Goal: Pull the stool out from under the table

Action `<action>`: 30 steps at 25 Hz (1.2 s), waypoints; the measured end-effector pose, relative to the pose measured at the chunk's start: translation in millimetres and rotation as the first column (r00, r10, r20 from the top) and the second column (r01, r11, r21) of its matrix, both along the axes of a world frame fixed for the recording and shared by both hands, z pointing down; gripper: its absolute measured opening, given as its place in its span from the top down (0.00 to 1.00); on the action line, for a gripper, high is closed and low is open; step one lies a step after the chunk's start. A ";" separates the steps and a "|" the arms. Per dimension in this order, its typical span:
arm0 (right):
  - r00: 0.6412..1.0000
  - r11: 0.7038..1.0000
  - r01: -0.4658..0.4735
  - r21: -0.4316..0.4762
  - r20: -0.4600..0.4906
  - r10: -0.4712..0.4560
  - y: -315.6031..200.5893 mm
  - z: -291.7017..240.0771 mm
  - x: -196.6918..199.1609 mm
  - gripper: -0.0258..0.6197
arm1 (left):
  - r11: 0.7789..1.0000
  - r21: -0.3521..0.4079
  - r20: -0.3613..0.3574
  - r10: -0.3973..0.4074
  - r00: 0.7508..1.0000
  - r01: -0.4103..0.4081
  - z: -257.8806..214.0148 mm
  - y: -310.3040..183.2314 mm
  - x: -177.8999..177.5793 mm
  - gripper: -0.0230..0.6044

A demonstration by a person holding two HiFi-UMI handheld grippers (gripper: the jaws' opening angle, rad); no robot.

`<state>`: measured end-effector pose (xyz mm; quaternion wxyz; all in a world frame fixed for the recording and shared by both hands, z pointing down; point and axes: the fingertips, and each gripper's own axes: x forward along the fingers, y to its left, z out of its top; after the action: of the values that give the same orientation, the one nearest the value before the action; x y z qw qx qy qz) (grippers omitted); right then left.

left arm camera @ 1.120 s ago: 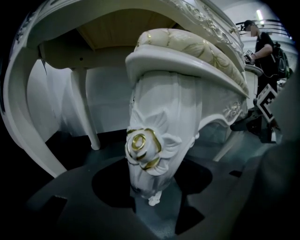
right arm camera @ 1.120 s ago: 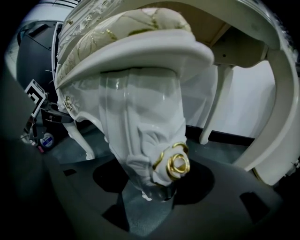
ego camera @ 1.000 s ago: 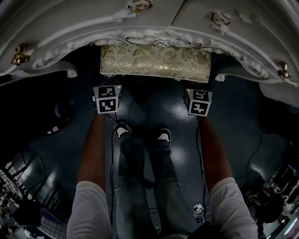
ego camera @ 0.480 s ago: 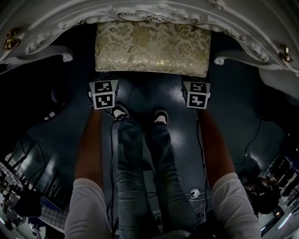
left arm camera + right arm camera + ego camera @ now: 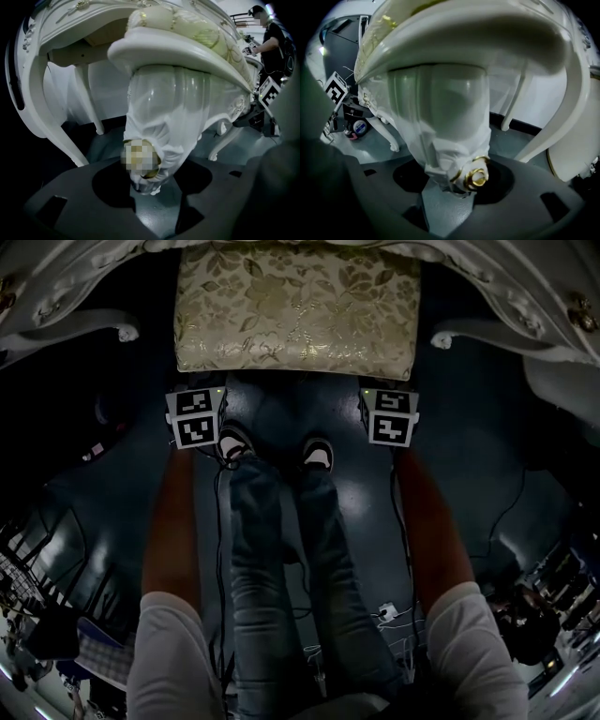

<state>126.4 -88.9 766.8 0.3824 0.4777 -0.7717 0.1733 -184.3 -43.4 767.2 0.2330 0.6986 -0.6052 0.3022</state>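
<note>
The stool (image 5: 295, 310), with a gold floral cushion and white carved legs, stands partly out from under the white ornate table (image 5: 511, 282). My left gripper (image 5: 197, 407) is at the stool's near left corner and my right gripper (image 5: 389, 409) at its near right corner; their fingertips are hidden below the seat. In the left gripper view, the left gripper (image 5: 152, 190) is shut around the foot of a white stool leg (image 5: 161, 117). In the right gripper view, the right gripper (image 5: 452, 190) is shut around another stool leg (image 5: 450, 117), by its gold ornament (image 5: 478, 177).
The person's legs and shoes (image 5: 281, 512) stand between the arms, close to the stool. Cables (image 5: 394, 615) trail on the dark floor. Curved table legs (image 5: 44, 108) (image 5: 565, 112) flank the stool. Another person (image 5: 274, 40) stands at the far right. Clutter (image 5: 47, 634) lies at the lower left.
The stool has slid out from under the table toward the person, so more of its cushion shows. Both grippers have come back with it, holding the legs.
</note>
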 end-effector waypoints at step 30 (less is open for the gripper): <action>0.999 0.999 -0.022 -0.037 -0.033 0.021 5.0 -0.4 5.8 0.56 | 0.999 -0.042 -0.044 0.014 0.999 -0.016 -3.8 12.6 6.7 0.55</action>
<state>132.2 -83.9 766.3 0.4017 0.4815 -0.7569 0.1840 -177.5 -30.8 763.4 0.2588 0.7045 -0.5881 0.3015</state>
